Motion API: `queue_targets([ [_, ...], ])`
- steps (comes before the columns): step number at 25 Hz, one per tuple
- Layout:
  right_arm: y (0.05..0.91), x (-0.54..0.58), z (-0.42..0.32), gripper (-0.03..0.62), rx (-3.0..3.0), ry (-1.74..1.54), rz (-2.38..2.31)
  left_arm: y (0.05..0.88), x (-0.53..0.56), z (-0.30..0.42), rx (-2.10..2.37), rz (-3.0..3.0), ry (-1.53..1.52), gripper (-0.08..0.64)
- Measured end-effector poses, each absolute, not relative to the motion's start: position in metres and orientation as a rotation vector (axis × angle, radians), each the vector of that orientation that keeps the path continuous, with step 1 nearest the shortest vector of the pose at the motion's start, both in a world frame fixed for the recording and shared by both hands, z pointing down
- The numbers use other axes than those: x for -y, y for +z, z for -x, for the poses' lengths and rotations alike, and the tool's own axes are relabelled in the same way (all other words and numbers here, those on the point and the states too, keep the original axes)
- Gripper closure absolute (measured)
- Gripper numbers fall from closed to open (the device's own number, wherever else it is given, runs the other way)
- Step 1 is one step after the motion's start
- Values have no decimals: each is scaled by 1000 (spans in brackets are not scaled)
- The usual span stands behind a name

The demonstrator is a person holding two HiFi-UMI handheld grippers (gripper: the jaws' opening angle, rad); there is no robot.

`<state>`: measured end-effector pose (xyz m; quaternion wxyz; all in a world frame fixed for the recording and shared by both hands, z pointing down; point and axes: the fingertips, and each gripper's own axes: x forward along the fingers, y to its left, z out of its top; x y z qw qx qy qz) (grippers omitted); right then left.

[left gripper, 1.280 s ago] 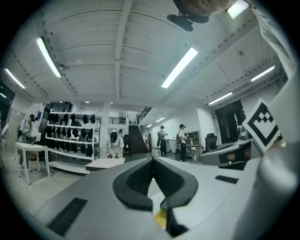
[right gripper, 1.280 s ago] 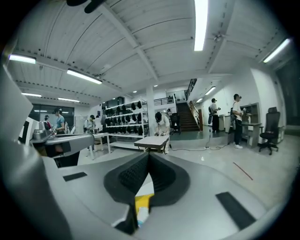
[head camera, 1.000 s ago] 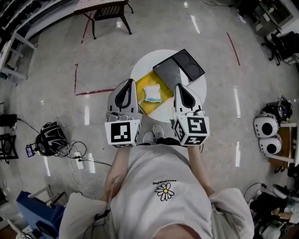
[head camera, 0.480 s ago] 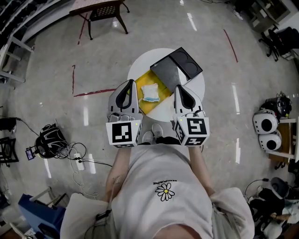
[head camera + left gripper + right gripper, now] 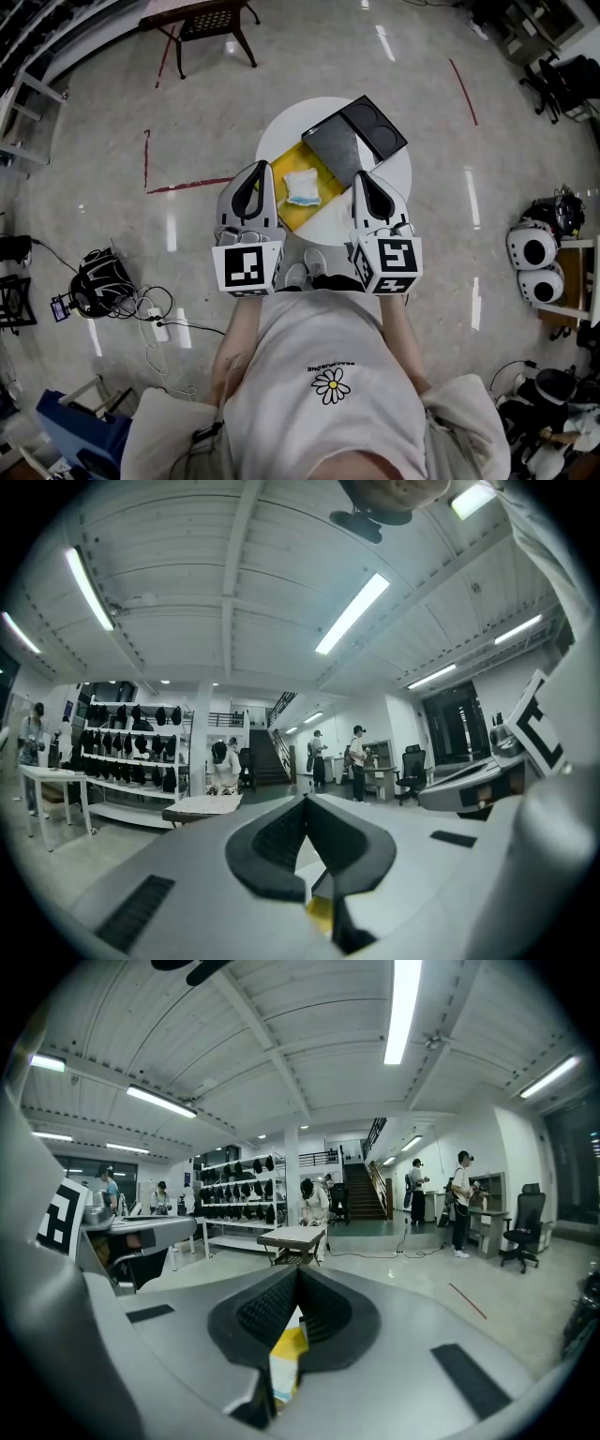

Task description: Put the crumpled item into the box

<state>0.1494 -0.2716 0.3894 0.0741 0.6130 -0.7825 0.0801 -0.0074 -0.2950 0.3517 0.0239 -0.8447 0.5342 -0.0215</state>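
On a round white table (image 5: 392, 174) lies a yellow mat (image 5: 287, 212) with the crumpled white-and-blue item (image 5: 303, 186) on it. A black box (image 5: 335, 146) stands open just right of the item, its lid (image 5: 380, 127) lying behind it. My left gripper (image 5: 253, 170) hovers at the table's left edge, left of the item, jaws together and empty. My right gripper (image 5: 362, 177) is held over the table's right side, close to the box's near corner, shut with nothing in it. Both gripper views look level across the room, each with its jaws meeting at the tip: left gripper (image 5: 306, 803), right gripper (image 5: 298, 1276).
A dark side table (image 5: 202, 19) stands at the back left. A black bag with cables (image 5: 98, 281) lies on the floor to the left. White helmet-like shapes (image 5: 534, 267) sit at the right. Red tape lines (image 5: 187, 185) mark the shiny floor.
The head view has shifted slightly. Both grippers and the crumpled item stay where they were.
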Motion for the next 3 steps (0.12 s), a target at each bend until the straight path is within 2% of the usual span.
queue_targets([
  [3, 392, 273, -148, 589, 2346, 247, -1843, 354, 297, 9, -1653, 2616, -68, 558],
])
